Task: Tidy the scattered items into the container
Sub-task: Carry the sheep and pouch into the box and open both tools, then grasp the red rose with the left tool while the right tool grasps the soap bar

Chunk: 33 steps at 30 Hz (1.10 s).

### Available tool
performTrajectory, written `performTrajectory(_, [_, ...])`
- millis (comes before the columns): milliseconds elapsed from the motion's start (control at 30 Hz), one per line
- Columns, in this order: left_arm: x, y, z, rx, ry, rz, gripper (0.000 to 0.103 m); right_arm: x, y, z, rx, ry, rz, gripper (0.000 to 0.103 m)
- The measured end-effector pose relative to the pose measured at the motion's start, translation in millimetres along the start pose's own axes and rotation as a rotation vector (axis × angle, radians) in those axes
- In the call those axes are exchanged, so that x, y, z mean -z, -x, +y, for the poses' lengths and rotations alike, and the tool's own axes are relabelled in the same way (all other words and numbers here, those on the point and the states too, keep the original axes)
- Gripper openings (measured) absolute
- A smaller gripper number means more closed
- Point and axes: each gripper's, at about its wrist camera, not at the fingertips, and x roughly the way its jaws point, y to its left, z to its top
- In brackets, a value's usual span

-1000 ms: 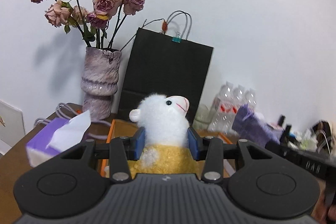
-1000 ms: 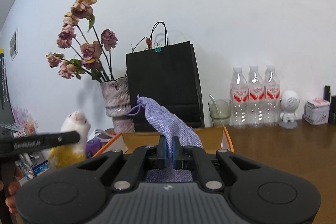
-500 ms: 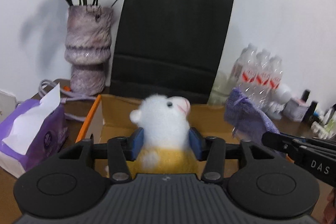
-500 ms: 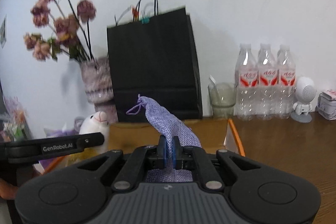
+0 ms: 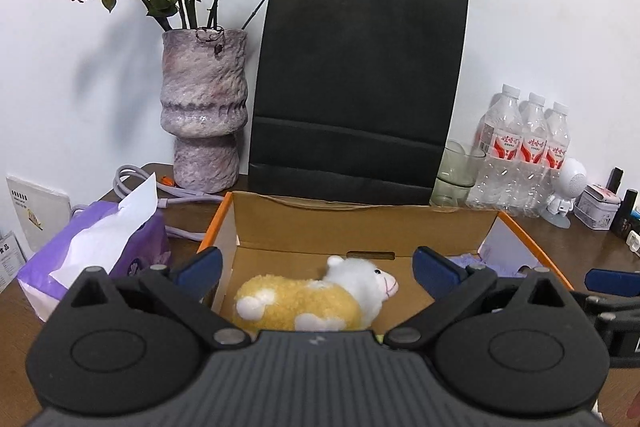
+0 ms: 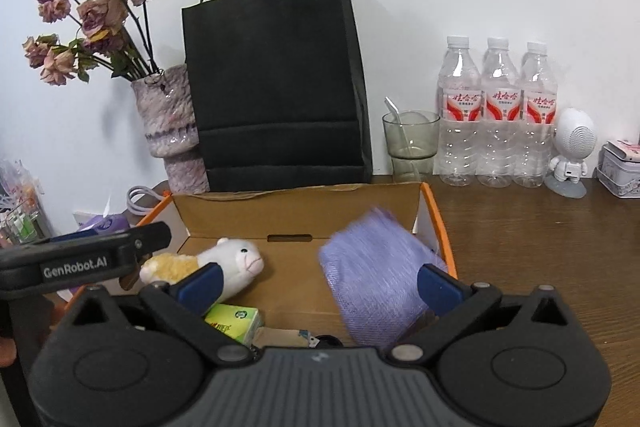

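An open cardboard box (image 5: 320,227) with orange edges stands in front of me; it also shows in the right wrist view (image 6: 300,213). A white and yellow plush sheep (image 5: 316,301) lies on its side on the box floor, also visible from the right wrist (image 6: 208,265). My left gripper (image 5: 316,269) is open and empty above the sheep. My right gripper (image 6: 316,281) is open; a purple woven pouch (image 6: 376,279) is blurred between its fingers over the right part of the box, no longer gripped. A green packet (image 6: 232,321) lies in the box.
A black paper bag (image 5: 356,87) and a vase of dried roses (image 5: 204,111) stand behind the box. A purple tissue pack (image 5: 96,251) lies left of it. A glass (image 6: 410,143), water bottles (image 6: 498,115), a small white figure (image 6: 572,151) and a tin (image 6: 622,169) stand at the right.
Both grippers lowered toward the box and opened. The left let go of the sheep, which now lies in the box. The right let go of the pouch, which is dropping in.
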Motion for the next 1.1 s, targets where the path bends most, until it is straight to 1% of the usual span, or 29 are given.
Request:
performTrajectory(200, [0.9, -1.2, -2.8, 0.001, -0.012, 0.008, 0.103, -0.4, 1.4, -2.6, 0.013, -0.008, 0.011, 0.103])
performTrajectory(467, [-1.2, 7.8, -0.9, 0.005, 0.003, -0.006, 0.103, -2.0, 6.6, 1.5, 0.021, 0.006, 0.007, 0.103])
performTrajectory(667, [-2.6, 36.0, 0.4, 0.04, 0.007, -0.054, 0.103, -3.6, 32.1, 0.9, 0.039, -0.003, -0.032, 0.103])
performTrajectory(833, [0.5, 64.9, 4.0, 0.087, 0.014, -0.08, 0.103, 4.3, 58.5, -2.7, 0.061, -0.006, -0.051, 0.103])
performTrajectory(967, [6.0, 87.5, 5.1, 0.095, -0.007, -0.102, 0.103, 14.8, 79.6, -3.3, 0.083, 0.003, -0.057, 0.103])
performTrajectory(1100, [15.5, 105.4, 6.1, 0.091, -0.044, -0.09, 0.103, 32.4, 101.8, -5.8, 0.103, 0.015, -0.064, 0.103])
